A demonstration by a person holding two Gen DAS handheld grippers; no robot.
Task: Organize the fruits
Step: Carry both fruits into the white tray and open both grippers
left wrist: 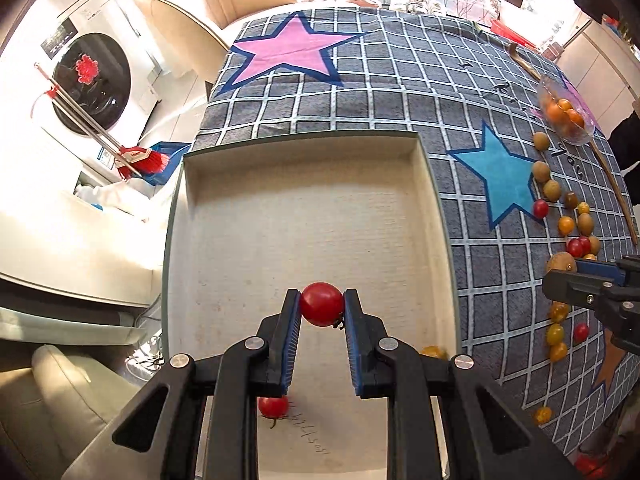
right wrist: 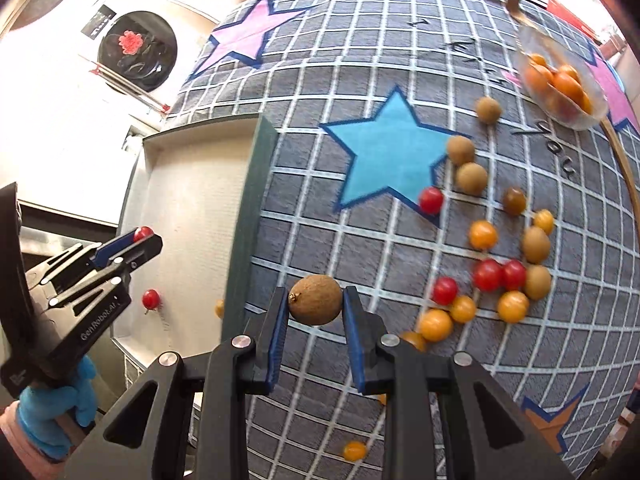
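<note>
Both hands are loaded right now. The left gripper (left wrist: 322, 306) is clamped on a small round red cherry tomato (left wrist: 322, 304), hanging over the shallow cream-lined rectangular tray (left wrist: 296, 142) with the dark green outer wall. That tray already has one red tomato with a stem (left wrist: 273, 406) lying on its floor near the front, plus an orange-yellow berry (left wrist: 434, 351) tucked against its right wall.

The right gripper (right wrist: 315, 306) is squeezing a brown, rough-skinned round longan (right wrist: 315, 305) above the grey grid-pattern cloth with coloured stars (right wrist: 360, 60) that covers the desk, just to the right of the tray wall. The rest of the loose fruit sits in a scatter (right wrist: 488, 264) further right: more longans, red tomatoes, orange berries. A clear glass bowl (right wrist: 592, 114) at the far right holds only orange ones.

What I'd worry about:

- The tomato is held only at the pad tips, so a hard squeeze could split it, and a slack one lets it slip.
- Dropped from height, either fruit will roll; the tray floor is flat and smooth, so the sorts could end up mixed.
- The longan's gripper is right beside the tray's wall, so I think a careless sideways swing could clip it and shove the tray.
- The two grippers are working close together, and could bump if both head into the tray.
</note>
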